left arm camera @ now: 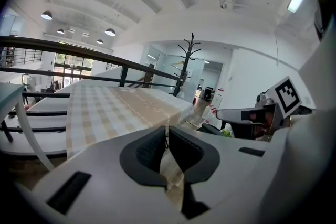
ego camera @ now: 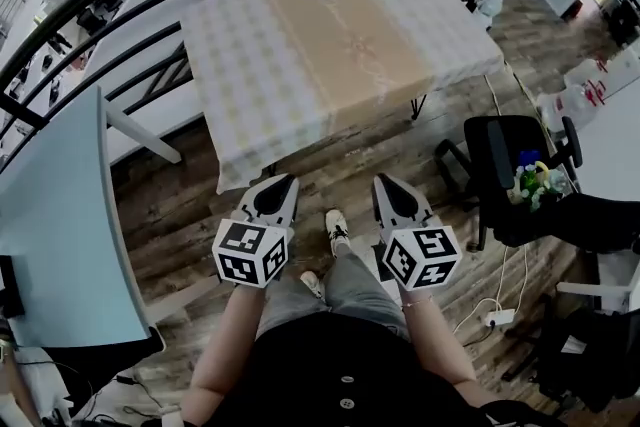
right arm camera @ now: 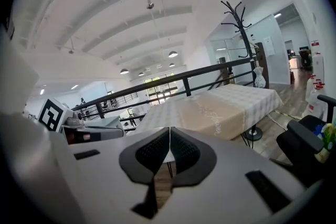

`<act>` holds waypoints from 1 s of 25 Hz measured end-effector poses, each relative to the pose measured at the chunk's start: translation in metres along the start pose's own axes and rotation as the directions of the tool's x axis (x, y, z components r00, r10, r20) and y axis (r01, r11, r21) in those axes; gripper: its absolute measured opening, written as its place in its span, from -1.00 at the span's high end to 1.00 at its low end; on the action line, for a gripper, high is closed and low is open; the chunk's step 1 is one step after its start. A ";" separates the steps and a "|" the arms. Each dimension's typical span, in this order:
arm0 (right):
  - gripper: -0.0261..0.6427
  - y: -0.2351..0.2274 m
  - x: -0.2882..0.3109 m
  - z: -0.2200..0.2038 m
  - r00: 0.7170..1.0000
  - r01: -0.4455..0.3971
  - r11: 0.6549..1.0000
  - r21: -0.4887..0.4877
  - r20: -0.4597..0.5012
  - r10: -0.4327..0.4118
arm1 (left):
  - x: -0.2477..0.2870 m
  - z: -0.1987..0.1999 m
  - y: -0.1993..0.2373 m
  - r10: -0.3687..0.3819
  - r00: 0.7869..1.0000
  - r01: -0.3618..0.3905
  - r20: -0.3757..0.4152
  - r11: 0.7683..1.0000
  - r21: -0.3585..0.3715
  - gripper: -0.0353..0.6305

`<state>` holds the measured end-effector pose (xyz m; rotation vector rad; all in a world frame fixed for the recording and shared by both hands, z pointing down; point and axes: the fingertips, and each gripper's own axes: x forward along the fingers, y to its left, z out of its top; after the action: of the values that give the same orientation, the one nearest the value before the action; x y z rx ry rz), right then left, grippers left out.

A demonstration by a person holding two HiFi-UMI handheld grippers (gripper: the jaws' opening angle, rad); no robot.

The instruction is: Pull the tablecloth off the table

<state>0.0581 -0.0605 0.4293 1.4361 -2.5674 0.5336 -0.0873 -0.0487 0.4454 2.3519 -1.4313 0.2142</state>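
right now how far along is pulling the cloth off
Done: nothing yet. The cloth lies spread flat and unwrinkled.
In hand: the left gripper and right gripper point at its near hem. Both sets of jaws are shut and look to be gripping nothing.
Left: open the jaws, pinch the hem and pull the cloth clear.

You had the table [ego camera: 417, 105] standing on the wooden plank floor [ego camera: 190, 215]. The checked tablecloth [ego camera: 340, 45] lay flat across the whole top. Its beige centre band, printed with flowers, ran the length of the table. The cloth's hem hung over the near edge and both sides. Only a dark leg showed beneath the hem. On the floor beside the table stood a black office chair [ego camera: 510, 165].
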 end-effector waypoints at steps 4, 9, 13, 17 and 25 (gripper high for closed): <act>0.84 -0.028 0.036 0.009 0.999 -0.008 1.000 0.019 -0.037 0.008 | 0.033 0.011 0.015 0.034 0.999 -0.033 -0.021 0.999 0.024 0.84; 0.83 -0.055 0.086 0.009 0.988 -0.072 0.993 0.093 -0.133 0.084 | 0.074 0.020 0.041 0.099 0.993 -0.097 -0.058 0.995 0.037 0.84; 0.83 -0.070 0.119 0.004 0.969 -0.122 0.976 0.178 -0.191 0.156 | 0.097 0.013 0.056 0.141 0.984 -0.139 -0.108 0.990 0.024 0.80; 0.81 -0.088 0.150 0.000 0.960 -0.137 0.963 0.232 -0.207 0.186 | 0.124 0.002 0.065 0.131 0.982 -0.127 -0.137 0.991 0.038 0.46; 0.33 -0.125 0.194 -0.019 0.949 -0.072 0.907 0.415 -0.252 0.190 | 0.160 -0.035 0.093 0.256 0.919 -0.148 -0.299 0.929 0.340 0.07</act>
<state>0.0605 -0.2671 0.5337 1.1743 -2.4185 1.2555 -0.0920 -0.2053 0.5506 2.2436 -1.5542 0.9208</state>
